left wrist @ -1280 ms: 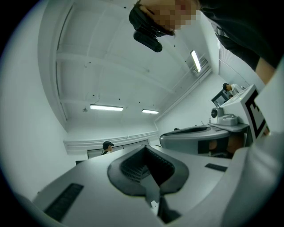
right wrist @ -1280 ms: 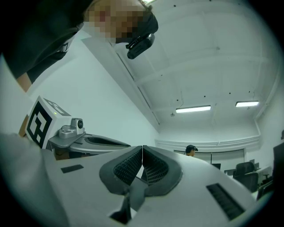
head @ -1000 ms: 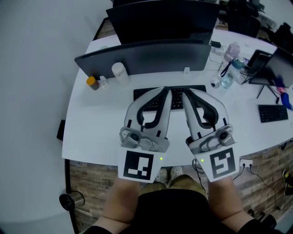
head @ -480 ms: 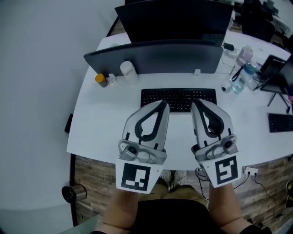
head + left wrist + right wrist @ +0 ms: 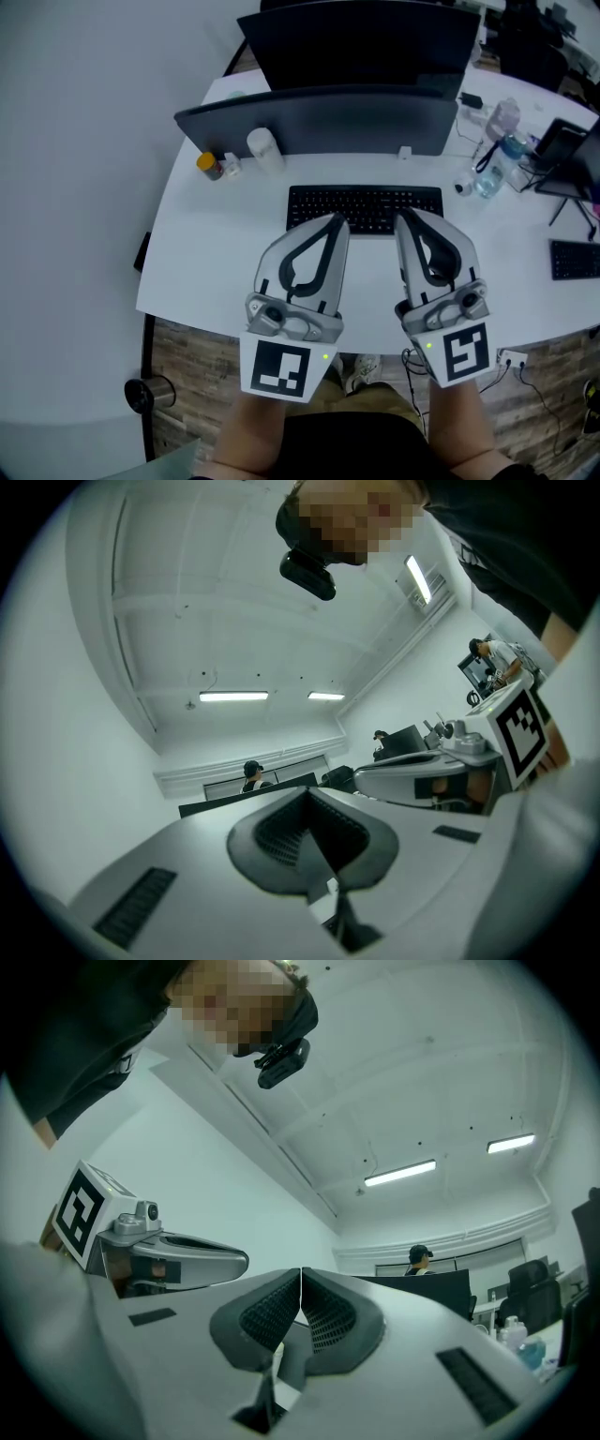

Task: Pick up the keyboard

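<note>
A black keyboard (image 5: 361,204) lies flat on the white desk (image 5: 216,253), in front of a dark monitor (image 5: 319,117). My left gripper (image 5: 336,221) hovers just short of the keyboard's near edge, left of centre, jaws shut and empty. My right gripper (image 5: 401,217) hangs beside it over the keyboard's right half, also shut with nothing in it. Both gripper views look up and level across the room, so the keyboard is hidden there; the left gripper (image 5: 307,799) and right gripper (image 5: 300,1290) show their pads pressed together.
An orange-capped bottle (image 5: 208,165) and a white cup (image 5: 264,145) stand left of the monitor. Water bottles (image 5: 494,159) and cables sit at the right, with a second keyboard (image 5: 574,257) further right. The desk's near edge runs under my wrists. A person (image 5: 420,1258) stands behind the monitor.
Both grippers have drawn back toward me and sunk a little, uncovering the keyboard they had overlapped. The jaws stayed shut throughout.
</note>
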### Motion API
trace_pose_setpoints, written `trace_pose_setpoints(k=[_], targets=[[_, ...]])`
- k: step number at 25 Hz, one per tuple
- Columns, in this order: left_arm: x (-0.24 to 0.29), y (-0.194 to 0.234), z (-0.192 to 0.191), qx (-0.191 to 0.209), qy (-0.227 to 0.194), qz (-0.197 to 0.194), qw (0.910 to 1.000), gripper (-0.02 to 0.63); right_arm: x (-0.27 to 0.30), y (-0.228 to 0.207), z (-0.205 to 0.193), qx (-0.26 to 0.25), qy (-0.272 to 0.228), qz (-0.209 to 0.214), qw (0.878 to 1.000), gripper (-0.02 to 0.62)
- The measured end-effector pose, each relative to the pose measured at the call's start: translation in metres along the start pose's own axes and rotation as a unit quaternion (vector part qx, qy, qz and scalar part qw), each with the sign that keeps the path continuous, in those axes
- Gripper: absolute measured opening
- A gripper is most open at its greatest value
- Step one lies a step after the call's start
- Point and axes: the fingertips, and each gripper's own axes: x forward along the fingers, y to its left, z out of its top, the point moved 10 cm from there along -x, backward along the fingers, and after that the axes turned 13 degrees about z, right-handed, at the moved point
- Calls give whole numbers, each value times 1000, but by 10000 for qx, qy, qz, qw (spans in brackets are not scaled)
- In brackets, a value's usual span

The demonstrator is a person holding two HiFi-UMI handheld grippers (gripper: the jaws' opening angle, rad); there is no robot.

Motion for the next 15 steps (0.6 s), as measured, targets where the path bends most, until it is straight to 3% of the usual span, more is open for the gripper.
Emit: trace_pose_setpoints(k=[15], targets=[[20, 47, -25, -76, 34, -46, 10000, 9, 51, 0, -9, -127, 111, -96, 9998, 32]])
